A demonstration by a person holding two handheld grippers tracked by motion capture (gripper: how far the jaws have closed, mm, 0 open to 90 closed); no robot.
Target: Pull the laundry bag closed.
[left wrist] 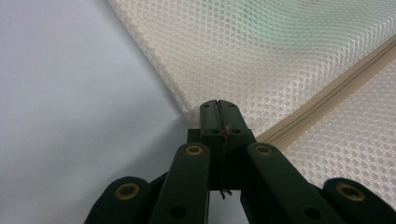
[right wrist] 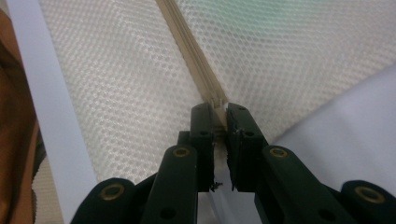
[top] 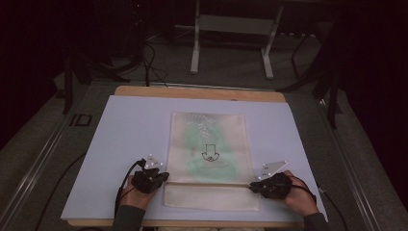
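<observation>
The cream mesh laundry bag [top: 208, 161], with a green garment showing faintly through its weave, lies flat near the middle of the near edge of the pale lavender board [top: 120, 144] that covers the wooden table [top: 192, 92]. Its near strip is folded along the beige zipper band [top: 211, 183], which suggests the bag is being folded. The left gripper [top: 161, 177] has its jaws pressed together on the bag's left edge where the fold begins, and the right gripper [top: 254, 185] pinches the zipper band's right end between narrow jaws. Holding both ends of one line probably keeps the fold straight and the limp mesh taut.
</observation>
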